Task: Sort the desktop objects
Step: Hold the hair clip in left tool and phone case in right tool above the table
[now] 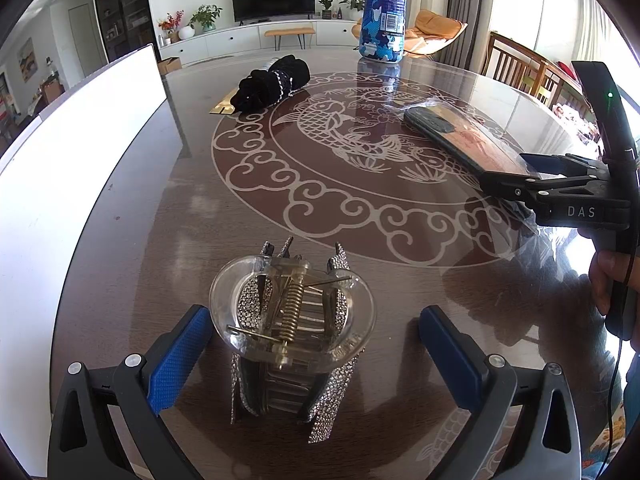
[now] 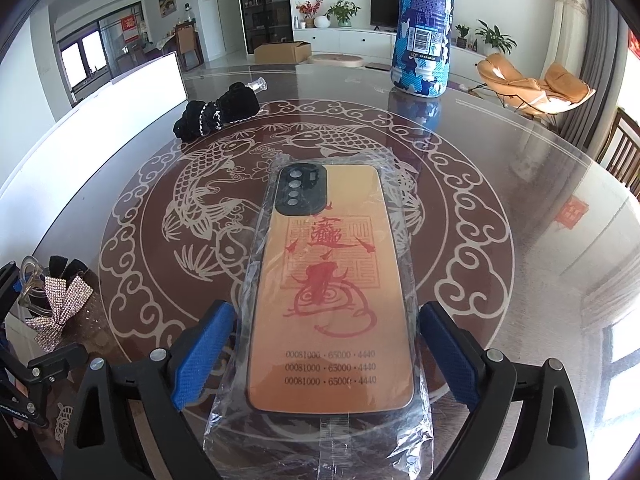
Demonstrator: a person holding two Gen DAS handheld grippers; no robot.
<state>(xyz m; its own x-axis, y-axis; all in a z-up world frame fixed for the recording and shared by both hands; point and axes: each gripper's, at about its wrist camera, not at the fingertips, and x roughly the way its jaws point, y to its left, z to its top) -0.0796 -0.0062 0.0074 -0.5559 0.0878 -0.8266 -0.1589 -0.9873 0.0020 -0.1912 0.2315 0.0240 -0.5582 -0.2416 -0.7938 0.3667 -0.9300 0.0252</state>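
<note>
A clear hair claw clip with rhinestone bows (image 1: 292, 320) lies on the glass-topped round table (image 1: 168, 208). My left gripper (image 1: 314, 314) is open around it, both blue pads off the clip. An orange phone case with red print, sealed in a clear plastic bag (image 2: 332, 280), lies in front of my right gripper (image 2: 327, 310). That gripper stands open, its pads either side of the bag's near half and not pressing on the case. The clip (image 2: 60, 300) also shows at the left edge of the right wrist view.
A black velvet scrunchie (image 1: 274, 82) lies on a gold packet (image 1: 222, 106) at the far left. A tall blue camouflage bottle (image 1: 384, 12) stands at the back. A white box (image 1: 80, 160) runs along the table's left side. Chairs stand at the right.
</note>
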